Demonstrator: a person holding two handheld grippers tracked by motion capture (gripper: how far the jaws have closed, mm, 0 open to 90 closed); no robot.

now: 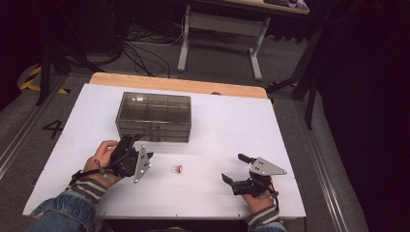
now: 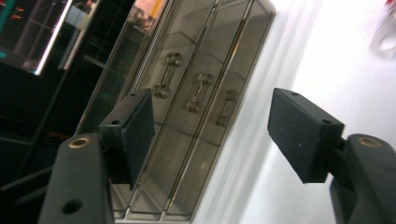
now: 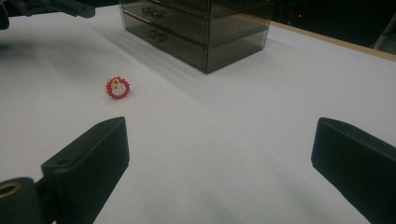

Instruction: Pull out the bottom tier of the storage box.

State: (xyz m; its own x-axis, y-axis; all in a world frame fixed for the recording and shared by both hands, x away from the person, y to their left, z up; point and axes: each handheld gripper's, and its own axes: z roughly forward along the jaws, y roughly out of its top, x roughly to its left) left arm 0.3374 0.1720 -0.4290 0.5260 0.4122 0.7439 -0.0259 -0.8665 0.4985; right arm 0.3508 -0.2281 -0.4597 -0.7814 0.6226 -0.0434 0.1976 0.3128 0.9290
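Observation:
A smoky clear drawer box [image 1: 153, 116] stands on the white table [image 1: 232, 125], with its handled drawer fronts [image 2: 196, 93] facing me. A small red and white ring-like trinket [image 1: 177, 169] lies on the table between my hands, and appears again as a red toothed disc [image 3: 117, 87]. My left gripper [image 1: 140, 145] is open, tilted on its side, just in front of the box's left drawers. My right gripper [image 1: 232, 168] is open and empty near the table's front right, the trinket ahead to its left.
A wooden strip [image 1: 179, 85] edges the table's far side. Beyond it stand a white-legged desk [image 1: 220, 29] and loose cables [image 1: 140, 48] on the floor. The table's front edge [image 1: 193, 216] lies close under both wrists.

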